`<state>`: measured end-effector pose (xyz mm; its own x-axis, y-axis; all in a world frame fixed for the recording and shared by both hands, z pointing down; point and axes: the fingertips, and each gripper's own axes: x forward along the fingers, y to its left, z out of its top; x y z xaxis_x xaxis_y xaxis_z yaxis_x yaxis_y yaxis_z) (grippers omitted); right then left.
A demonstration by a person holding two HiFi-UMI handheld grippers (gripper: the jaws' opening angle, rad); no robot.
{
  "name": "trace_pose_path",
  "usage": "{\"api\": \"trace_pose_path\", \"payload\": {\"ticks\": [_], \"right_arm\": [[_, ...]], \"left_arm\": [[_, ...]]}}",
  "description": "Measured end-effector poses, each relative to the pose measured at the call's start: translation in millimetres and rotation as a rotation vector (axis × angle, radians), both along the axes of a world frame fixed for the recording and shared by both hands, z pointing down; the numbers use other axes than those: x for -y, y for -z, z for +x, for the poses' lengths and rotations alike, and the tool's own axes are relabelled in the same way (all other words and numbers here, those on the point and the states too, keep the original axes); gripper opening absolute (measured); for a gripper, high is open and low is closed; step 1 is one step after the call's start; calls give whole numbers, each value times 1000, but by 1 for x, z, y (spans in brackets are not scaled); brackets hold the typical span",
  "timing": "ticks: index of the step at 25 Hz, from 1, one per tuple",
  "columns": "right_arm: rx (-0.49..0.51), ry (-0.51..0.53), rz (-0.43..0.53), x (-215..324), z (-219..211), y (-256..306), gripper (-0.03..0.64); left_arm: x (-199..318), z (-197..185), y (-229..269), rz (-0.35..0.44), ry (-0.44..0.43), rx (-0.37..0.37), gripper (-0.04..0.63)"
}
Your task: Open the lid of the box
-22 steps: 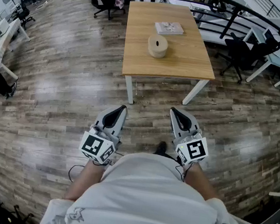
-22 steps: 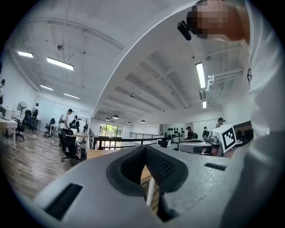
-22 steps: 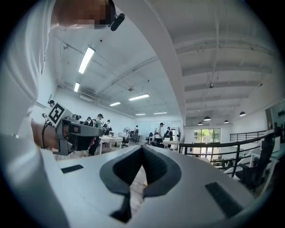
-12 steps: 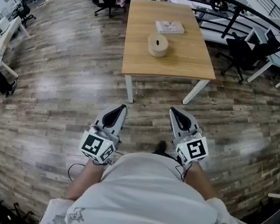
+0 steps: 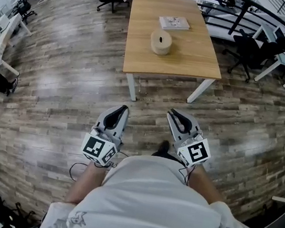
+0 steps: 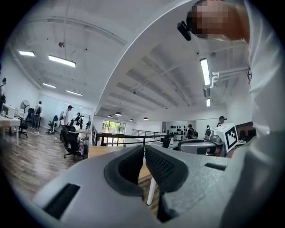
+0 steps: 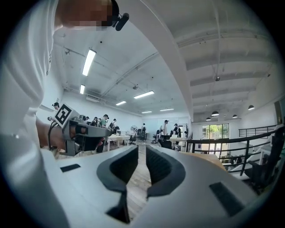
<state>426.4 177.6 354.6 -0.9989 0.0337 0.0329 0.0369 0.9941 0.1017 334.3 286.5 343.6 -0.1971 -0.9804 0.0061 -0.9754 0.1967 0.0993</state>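
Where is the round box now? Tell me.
In the head view, the round box sits near the middle of the wooden table, just below the flat white packet in the picture.

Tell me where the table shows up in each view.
Head view: table at top centre.
Left gripper view: centre-left, partly behind the jaws.
Right gripper view: just right of the jaws.
Shared landmark: the black railing beyond the table.
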Motion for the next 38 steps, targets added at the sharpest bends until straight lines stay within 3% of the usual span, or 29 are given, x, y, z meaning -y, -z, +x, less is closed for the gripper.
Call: {"api": "trace_pose_path", "payload": {"ticks": [3,6,8,12,25,34,38], "right_arm": [[-7,1,-11,10,-1,-4,126],[-10,2,-26,26,-2,-6,195],[-12,8,-29,37,-3,-8,215],[-22,23,-36,66,-7,-12,229],[1,94,-29,158,-16,-11,230],[-27,115,-53,183,-41,-23,232],[-22,109,-42,185,-63,-21,232]], "left_arm": [[11,2,0,19,-6,9,31],[29,5,0,18,-23,26,163],[40,4,-2,9,-23,29,217],[68,1,-10,-19,-6,33,255],[146,-1,-20,-18,73,11,259],[162,-21,-31,-32,107,-31,259],[166,-46,-31,-34,96,-16,259]]}}
